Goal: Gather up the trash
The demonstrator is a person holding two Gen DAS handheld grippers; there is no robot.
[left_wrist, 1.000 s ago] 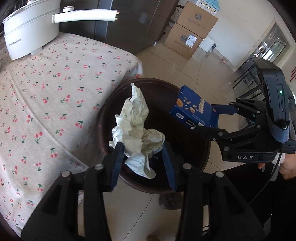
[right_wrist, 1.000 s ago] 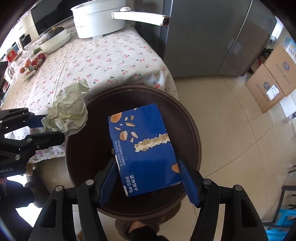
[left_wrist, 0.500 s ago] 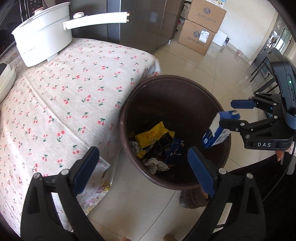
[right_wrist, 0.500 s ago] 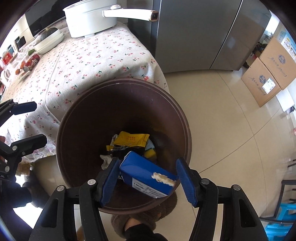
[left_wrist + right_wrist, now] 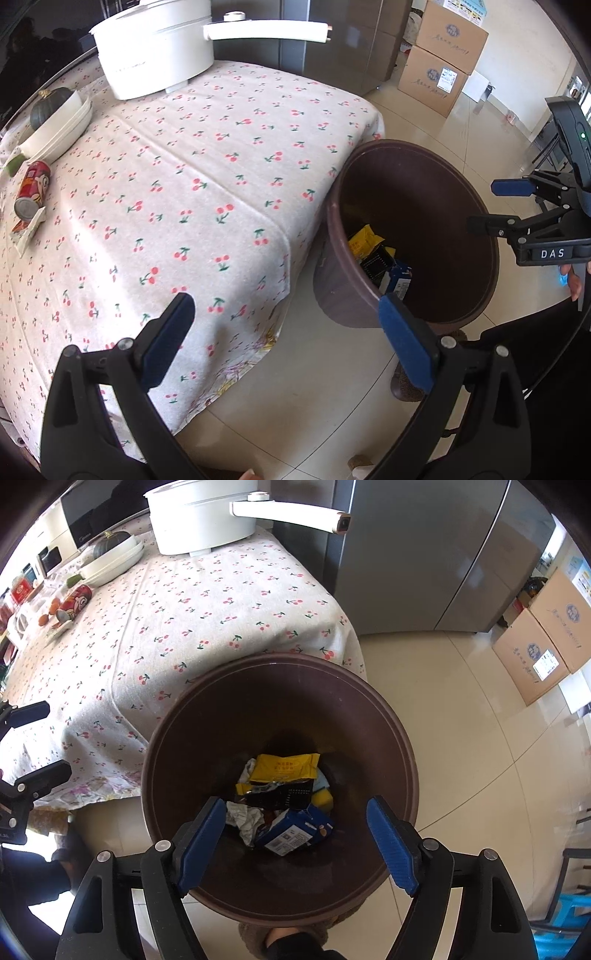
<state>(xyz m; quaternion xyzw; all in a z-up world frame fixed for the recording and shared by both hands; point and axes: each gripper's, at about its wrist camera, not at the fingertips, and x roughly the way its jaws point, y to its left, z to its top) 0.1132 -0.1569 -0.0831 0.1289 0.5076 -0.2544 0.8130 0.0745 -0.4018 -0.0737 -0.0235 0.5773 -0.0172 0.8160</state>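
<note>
A brown round trash bin (image 5: 400,738) stands on the floor by the table corner; it also shows in the left wrist view (image 5: 332,236). Inside lie the blue snack box (image 5: 291,830), a crumpled white paper (image 5: 243,818) and a yellow wrapper (image 5: 284,766). My right gripper (image 5: 297,845) is open and empty above the bin's near rim; it also shows in the left wrist view (image 5: 496,205). My left gripper (image 5: 284,332) is open and empty over the table's corner, left of the bin. A red can (image 5: 31,188) lies on its side on the table.
The table has a cherry-print cloth (image 5: 207,177). A white pot with a long handle (image 5: 155,51), a bowl holding a dark squash (image 5: 55,118) and small items stand at its far side. Cardboard boxes (image 5: 439,55) and a grey fridge (image 5: 424,561) stand behind.
The crumpled paper and the blue box have dropped from my grippers into the bin. Both grippers opened, and the left one moved left toward the table.
</note>
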